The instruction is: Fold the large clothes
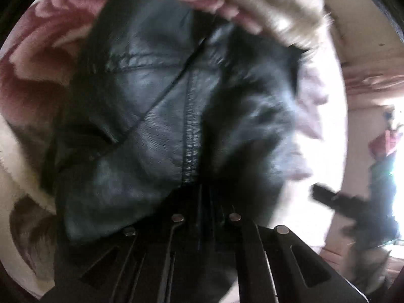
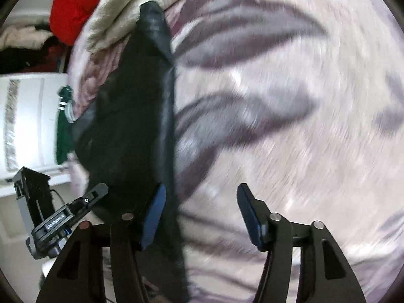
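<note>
A black leather jacket fills the left wrist view, its stitched seam running down into my left gripper, which is shut on the leather. In the right wrist view the same jacket hangs as a long dark fold over the patterned blanket. My right gripper is open; its left blue pad touches the jacket's edge, its right pad is free over the blanket. The left gripper shows at lower left, clamped on the jacket's lower edge.
A pink and cream fleece blanket lies under the jacket. A red cloth and a cream furry throw lie at the far end. A white cabinet with a green garment stands at left.
</note>
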### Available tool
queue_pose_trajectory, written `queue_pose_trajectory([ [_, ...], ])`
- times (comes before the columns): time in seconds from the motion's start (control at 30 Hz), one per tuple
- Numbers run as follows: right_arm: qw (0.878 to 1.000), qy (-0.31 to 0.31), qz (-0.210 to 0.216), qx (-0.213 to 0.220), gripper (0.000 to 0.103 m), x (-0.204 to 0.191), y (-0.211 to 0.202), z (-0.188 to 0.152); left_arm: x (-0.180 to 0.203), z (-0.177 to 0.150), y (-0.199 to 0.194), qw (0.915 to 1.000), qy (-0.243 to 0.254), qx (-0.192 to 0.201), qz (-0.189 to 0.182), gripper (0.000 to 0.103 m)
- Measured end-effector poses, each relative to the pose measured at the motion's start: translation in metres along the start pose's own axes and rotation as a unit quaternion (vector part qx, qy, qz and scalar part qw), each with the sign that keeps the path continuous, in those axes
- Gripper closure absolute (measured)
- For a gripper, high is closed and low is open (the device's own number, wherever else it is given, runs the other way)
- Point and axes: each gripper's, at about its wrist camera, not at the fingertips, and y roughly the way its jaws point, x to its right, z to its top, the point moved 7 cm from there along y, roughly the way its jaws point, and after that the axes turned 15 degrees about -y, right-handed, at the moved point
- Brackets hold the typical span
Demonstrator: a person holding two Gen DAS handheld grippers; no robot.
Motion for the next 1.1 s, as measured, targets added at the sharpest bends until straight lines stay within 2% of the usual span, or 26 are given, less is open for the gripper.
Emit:
queue_pose_trajectory([
  [0.03, 1.000, -0.006, -0.025, -0.010, 0.034, 0.006, 0.001, 0.009, -0.003, 0.002, 0.008, 0.9999, -0.001, -0.002, 0.013, 0.100],
  [0.13, 0.997, -0.026, -0.058, -0.035, 0.034, 0.018, 0.002, 0.029, -0.007, 0.010, 0.025, 0.9992, -0.020, -0.021, 0.026, 0.099],
  [0.3, 0.997, -0.043, -0.029, -0.065, 0.034, 0.029, 0.005, 0.053, -0.011, 0.014, 0.036, 0.9982, -0.039, -0.016, 0.043, 0.099],
  [0.4, 0.997, -0.041, 0.008, -0.066, 0.034, 0.039, 0.010, 0.064, -0.010, 0.012, 0.036, 0.9981, -0.040, -0.002, 0.047, 0.099],
  [0.47, 0.997, -0.040, 0.054, -0.049, 0.033, 0.047, 0.010, 0.079, -0.005, 0.005, 0.027, 0.9970, -0.023, 0.016, 0.073, 0.099],
  [0.5, 0.996, -0.038, 0.074, -0.040, 0.033, 0.048, 0.010, 0.086, -0.001, 0.001, 0.018, 0.9952, -0.021, 0.037, 0.088, 0.099],
  [0.53, 0.995, -0.036, 0.092, -0.027, 0.030, 0.047, 0.010, 0.094, 0.004, -0.005, 0.003, 0.9909, -0.013, 0.077, 0.110, 0.099],
  [0.6, 0.992, -0.041, 0.122, -0.012, 0.025, 0.046, 0.014, 0.110, 0.006, -0.017, -0.021, 0.9799, -0.005, 0.131, 0.151, 0.099],
  [0.63, 0.990, -0.048, 0.134, -0.008, 0.025, 0.043, 0.016, 0.117, 0.001, -0.024, -0.035, 0.9688, -0.007, 0.165, 0.185, 0.099],
  [0.67, 0.987, -0.060, 0.150, -0.006, 0.024, 0.039, 0.020, 0.124, -0.005, -0.029, -0.041, 0.9626, -0.013, 0.179, 0.203, 0.099],
  [0.73, 0.982, -0.083, 0.171, -0.006, 0.022, 0.034, 0.024, 0.128, -0.024, -0.039, -0.037, 0.9628, -0.047, 0.173, 0.202, 0.099],
  [0.83, 0.975, -0.116, 0.188, -0.007, 0.004, 0.024, 0.037, 0.143, -0.032, -0.039, -0.025, 0.9625, -0.046, 0.172, 0.205, 0.099],
  [0.9, 0.971, -0.128, 0.202, -0.007, 0.002, 0.014, 0.046, 0.149, -0.025, -0.038, -0.029, 0.9600, -0.043, 0.172, 0.217, 0.099],
  [0.97, 0.961, -0.133, 0.243, -0.012, 0.002, -0.003, 0.054, 0.156, -0.024, -0.041, -0.039, 0.9546, -0.052, 0.185, 0.228, 0.099],
  [1.1, 0.938, -0.126, 0.319, -0.037, 0.002, -0.035, 0.076, 0.158, -0.038, -0.043, -0.034, 0.9547, -0.084, 0.183, 0.219, 0.099],
])
